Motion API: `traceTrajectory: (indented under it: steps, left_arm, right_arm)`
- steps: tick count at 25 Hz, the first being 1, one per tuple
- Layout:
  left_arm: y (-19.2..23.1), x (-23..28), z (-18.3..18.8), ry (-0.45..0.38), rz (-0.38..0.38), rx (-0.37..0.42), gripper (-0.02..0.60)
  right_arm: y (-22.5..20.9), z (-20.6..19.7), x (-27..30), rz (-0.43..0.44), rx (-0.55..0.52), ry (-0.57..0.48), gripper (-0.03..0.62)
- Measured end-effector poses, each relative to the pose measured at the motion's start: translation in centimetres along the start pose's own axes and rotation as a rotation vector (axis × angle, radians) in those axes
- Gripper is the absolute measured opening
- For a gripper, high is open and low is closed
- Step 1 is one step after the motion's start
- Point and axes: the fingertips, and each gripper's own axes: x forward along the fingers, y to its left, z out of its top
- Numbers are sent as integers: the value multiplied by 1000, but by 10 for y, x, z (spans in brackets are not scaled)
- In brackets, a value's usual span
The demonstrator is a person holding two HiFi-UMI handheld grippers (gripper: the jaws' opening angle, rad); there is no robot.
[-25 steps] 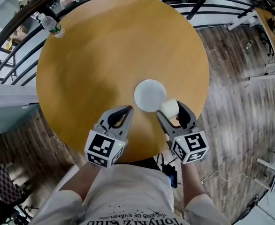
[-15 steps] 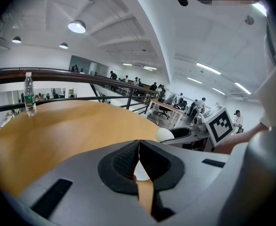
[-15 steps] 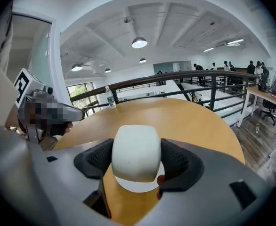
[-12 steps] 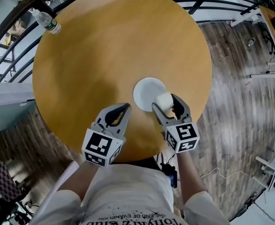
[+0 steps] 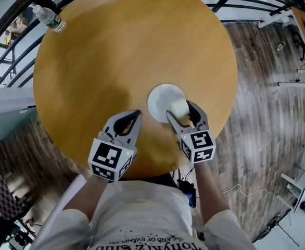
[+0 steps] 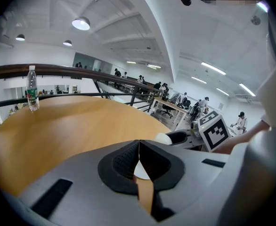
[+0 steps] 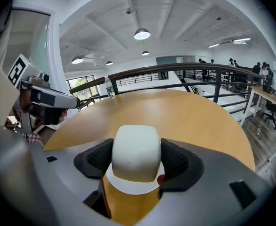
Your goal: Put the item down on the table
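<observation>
A white cup [image 5: 179, 108] is clamped between the pads of my right gripper [image 5: 179, 110], just over the near right rim of a white plate [image 5: 163, 99] on the round wooden table [image 5: 111, 51]. In the right gripper view the cup [image 7: 135, 152] fills the gap between the jaws of that gripper [image 7: 135, 158], with the plate [image 7: 131, 186] right below it. My left gripper [image 5: 136, 113] hovers left of the plate, shut and empty. In the left gripper view its jaws [image 6: 139, 144] meet, and the cup [image 6: 163, 138] shows to the right.
A water bottle [image 5: 48, 19] stands at the table's far left edge, also seen as the bottle [image 6: 32, 88] and the bottle [image 7: 109, 87]. A dark railing [image 5: 230, 4] rings the far side. Wood floor [image 5: 267, 98] lies to the right.
My right gripper has carried the cup left and forward, from beside the plate's right edge to over its near right rim. The left gripper has stayed shut and shifted slightly.
</observation>
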Motion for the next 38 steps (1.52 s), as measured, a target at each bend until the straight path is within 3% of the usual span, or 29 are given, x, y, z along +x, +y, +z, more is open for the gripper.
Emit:
traceTrajectory:
  steps: [38]
  left_arm:
    - [17,6,-31,63,34,-64,23]
  right_arm:
    - [12,-37,63,20,-267,210,316]
